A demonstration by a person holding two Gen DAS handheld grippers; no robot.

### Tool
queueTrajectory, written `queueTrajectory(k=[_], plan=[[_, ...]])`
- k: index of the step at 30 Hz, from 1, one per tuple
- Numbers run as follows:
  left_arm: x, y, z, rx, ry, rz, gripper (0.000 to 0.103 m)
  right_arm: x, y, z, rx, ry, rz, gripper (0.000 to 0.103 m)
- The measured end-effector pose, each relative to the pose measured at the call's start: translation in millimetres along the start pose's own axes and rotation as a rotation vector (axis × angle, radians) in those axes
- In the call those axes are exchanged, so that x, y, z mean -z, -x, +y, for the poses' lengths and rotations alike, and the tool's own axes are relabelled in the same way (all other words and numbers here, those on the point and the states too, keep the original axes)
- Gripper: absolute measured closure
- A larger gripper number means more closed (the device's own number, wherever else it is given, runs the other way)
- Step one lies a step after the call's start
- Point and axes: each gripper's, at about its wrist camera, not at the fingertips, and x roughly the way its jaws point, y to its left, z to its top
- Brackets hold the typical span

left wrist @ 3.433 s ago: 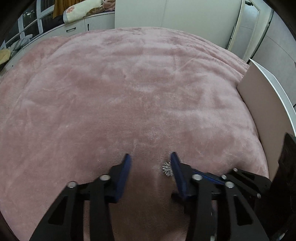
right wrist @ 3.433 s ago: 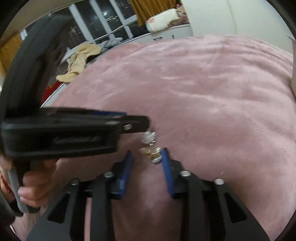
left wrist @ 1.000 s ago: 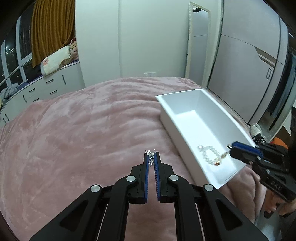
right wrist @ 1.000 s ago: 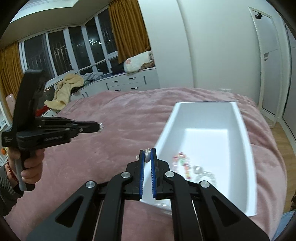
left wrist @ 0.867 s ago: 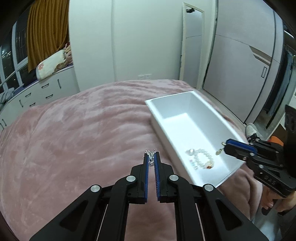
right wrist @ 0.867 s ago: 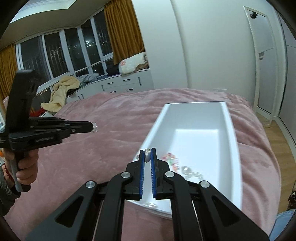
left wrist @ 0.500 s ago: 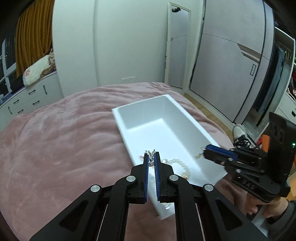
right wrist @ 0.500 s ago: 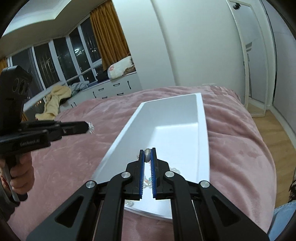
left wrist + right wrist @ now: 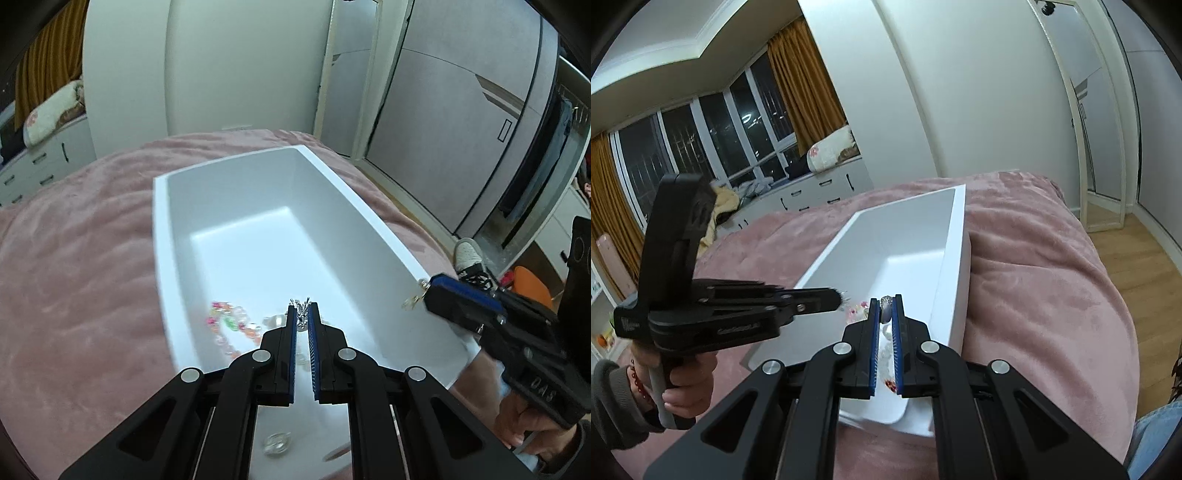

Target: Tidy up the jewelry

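Two small pieces ride in clamped fingers: the left gripper (image 9: 303, 317) pinches a spiky silver charm (image 9: 302, 309), the right gripper (image 9: 885, 314) a ring (image 9: 885, 308). Both look light, hard and slippery. Below lies the white tray (image 9: 161, 236) with beads (image 9: 227, 323); only its rim intervenes.

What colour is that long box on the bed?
The box is plain white inside and out, seen best from the left wrist view.
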Motion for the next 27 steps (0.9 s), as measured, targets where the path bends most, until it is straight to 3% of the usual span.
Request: queueTrajectory(k=[11,12,13,14,16,18,19,24,26,27], plan=[[7.4,-19.3,2.6,-0.001,0.012,0.034,0.088,3.8,-17.6,7.6,0.021,0.044,0.050,0.094],[7.4,-19.3,3.5,-0.003,0.011,0.037,0.083,3.9,-16.4,7.9,0.031,0.046,0.043,0.084],[7.5,-18.8,4.7,-0.010,0.014,0.039,0.064,3.6,-14.7,8.2,0.037,0.051,0.030,0.064],[7.6,-16.8,5.5,-0.025,0.018,0.031,0.052,3.5,-11.0,9.1,0.026,0.056,0.004,0.056],[7.8,-10.1,7.1,-0.037,0.020,0.013,0.051,3.7,-4.6,11.3,0.042,0.064,-0.031,0.024],[8.8,-1.0,9.4,-0.031,0.038,0.002,0.048,4.7,5.9,12.0,0.067,0.066,-0.082,0.009],[9.3,3.8,9.4,-0.034,0.039,-0.007,0.046,4.1,9.1,10.6,0.075,0.056,-0.096,0.005],[15.0,34.9,10.9,-0.057,0.047,-0.051,0.036,-2.2,33.6,6.0,0.119,0.031,-0.166,0.005],[20.2,52.4,8.6,-0.089,0.049,-0.072,0.015,-5.3,42.9,10.7,0.124,0.023,-0.168,0.005],[24.6,66.3,6.1,-0.099,0.048,-0.092,0.013,-7.6,47.3,14.3,0.122,0.013,-0.168,0.005]])
